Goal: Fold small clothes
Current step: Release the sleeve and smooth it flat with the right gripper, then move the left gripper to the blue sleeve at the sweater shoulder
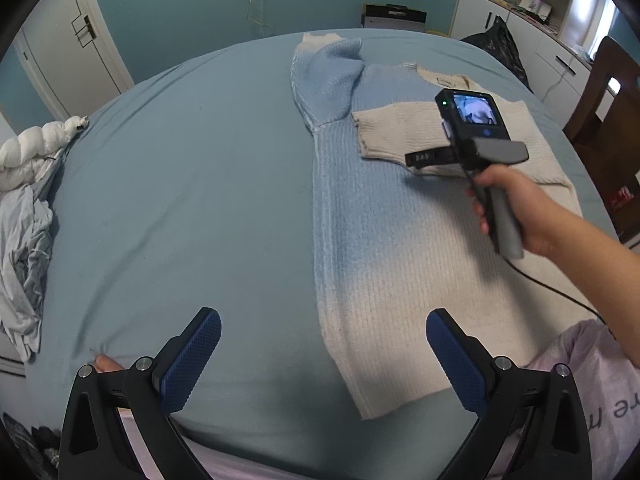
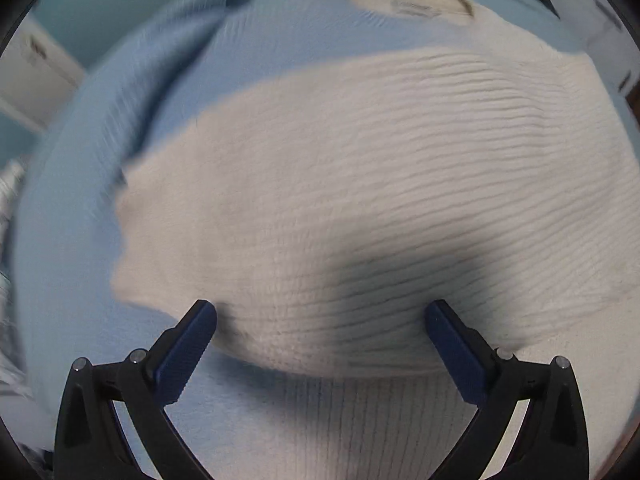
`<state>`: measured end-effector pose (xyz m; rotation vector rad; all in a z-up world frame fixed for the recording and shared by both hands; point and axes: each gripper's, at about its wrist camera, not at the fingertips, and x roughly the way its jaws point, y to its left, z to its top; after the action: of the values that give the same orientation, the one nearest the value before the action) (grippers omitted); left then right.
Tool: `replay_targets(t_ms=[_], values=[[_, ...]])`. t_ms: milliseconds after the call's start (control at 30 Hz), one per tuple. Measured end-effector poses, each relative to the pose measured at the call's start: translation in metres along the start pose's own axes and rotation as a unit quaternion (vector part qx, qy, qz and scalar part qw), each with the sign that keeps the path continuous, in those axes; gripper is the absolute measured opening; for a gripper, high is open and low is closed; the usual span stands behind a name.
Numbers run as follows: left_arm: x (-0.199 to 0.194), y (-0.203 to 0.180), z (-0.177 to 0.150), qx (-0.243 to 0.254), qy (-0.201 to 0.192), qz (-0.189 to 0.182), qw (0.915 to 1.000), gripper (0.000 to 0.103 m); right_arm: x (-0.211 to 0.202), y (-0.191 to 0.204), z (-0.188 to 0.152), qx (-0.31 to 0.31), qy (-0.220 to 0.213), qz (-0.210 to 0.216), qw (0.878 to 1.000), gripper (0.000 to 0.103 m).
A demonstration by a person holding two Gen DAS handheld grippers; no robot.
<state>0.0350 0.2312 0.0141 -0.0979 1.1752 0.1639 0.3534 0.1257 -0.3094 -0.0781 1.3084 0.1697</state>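
Observation:
A knit sweater, light blue fading to cream, lies flat on the right half of the bed. Its cream sleeve is folded across the chest, and the blue sleeve lies bunched at the far edge. My left gripper is open over the sweater's left hem edge, holding nothing. My right gripper is open too, low over the folded cream sleeve, casting a shadow on it. In the left wrist view a hand holds the right gripper's body with its small screen.
Crumpled grey clothes and a white duvet lie at the bed's left edge. A white door stands at the back left. White cabinets, a black bag and a wooden chair are on the right.

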Motion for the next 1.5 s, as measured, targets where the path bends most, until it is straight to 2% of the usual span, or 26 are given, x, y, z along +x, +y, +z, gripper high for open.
replay_targets(t_ms=[33, 67, 100, 233, 333, 467, 567, 633, 700, 767, 867, 1000, 1100, 1200, 1267, 1333, 1433, 1500], values=[[0.000, 0.001, 0.001, -0.002, 0.000, -0.004, 1.0000, 0.103, 0.005, 0.016, -0.004, -0.037, -0.022, -0.045, 0.998, 0.102], [0.001, 0.002, 0.001, -0.004, 0.000, -0.006, 1.0000, 0.103, 0.003, 0.022, -0.008, -0.046, -0.046, -0.062, 0.996, 0.102], [0.002, 0.002, 0.002, -0.006, 0.002, -0.009, 0.9999, 0.103, 0.002, 0.022, -0.008, -0.045, -0.048, -0.062, 0.996, 0.102], [0.003, 0.002, 0.006, -0.004, -0.006, -0.015, 0.9999, 0.103, -0.012, 0.003, -0.006, -0.055, 0.012, 0.005, 0.998, 0.102], [0.003, 0.002, 0.006, 0.004, -0.018, 0.006, 0.9998, 0.103, -0.046, -0.032, -0.016, -0.045, -0.002, 0.003, 0.999, 0.102], [0.003, 0.008, 0.006, -0.011, -0.018, 0.004, 0.9998, 0.103, -0.097, -0.081, -0.025, -0.029, 0.007, 0.039, 0.999, 0.102], [0.004, 0.010, 0.006, -0.018, -0.024, 0.020, 0.9993, 0.103, -0.154, -0.115, -0.026, -0.023, -0.024, 0.046, 0.998, 0.102], [0.005, 0.008, 0.008, -0.017, -0.030, 0.029, 0.9990, 0.103, -0.195, -0.121, -0.049, -0.020, -0.056, 0.044, 0.997, 0.102], [0.002, 0.006, 0.010, -0.016, -0.036, 0.027, 0.9988, 0.103, -0.238, -0.126, -0.067, -0.013, -0.106, 0.039, 0.994, 0.102], [-0.002, 0.004, 0.011, -0.014, -0.044, 0.024, 0.9986, 0.103, -0.264, -0.121, -0.087, -0.006, -0.142, 0.026, 0.990, 0.102], [-0.009, 0.002, 0.008, -0.006, -0.052, 0.025, 0.9983, 0.103, -0.307, -0.124, -0.103, 0.006, -0.165, 0.020, 0.986, 0.102], [-0.011, 0.001, 0.006, 0.009, -0.061, 0.032, 0.9976, 0.103, -0.336, -0.123, -0.140, 0.003, -0.174, 0.027, 0.984, 0.102], [-0.007, 0.003, 0.003, 0.017, -0.059, 0.044, 0.9971, 0.103, -0.325, -0.113, -0.164, -0.025, -0.150, 0.027, 0.988, 0.102], [-0.001, 0.007, -0.001, 0.017, -0.052, 0.070, 0.9961, 0.103, -0.286, -0.107, -0.186, -0.058, -0.114, 0.023, 0.992, 0.102], [0.003, 0.010, -0.002, 0.020, -0.046, 0.084, 0.9952, 0.103, -0.254, -0.110, -0.198, -0.063, -0.093, 0.036, 0.993, 0.102], [0.007, 0.012, -0.002, 0.024, -0.044, 0.095, 0.9942, 0.103, -0.233, -0.109, -0.201, -0.101, -0.044, 0.030, 0.993, 0.102], [0.012, 0.016, 0.001, 0.021, -0.043, 0.113, 0.9924, 0.103, -0.218, -0.111, -0.201, -0.101, -0.035, -0.006, 0.994, 0.102], [0.016, 0.017, 0.004, 0.013, -0.039, 0.116, 0.9925, 0.103, -0.211, -0.111, -0.195, -0.101, -0.028, 0.013, 0.994, 0.102]])
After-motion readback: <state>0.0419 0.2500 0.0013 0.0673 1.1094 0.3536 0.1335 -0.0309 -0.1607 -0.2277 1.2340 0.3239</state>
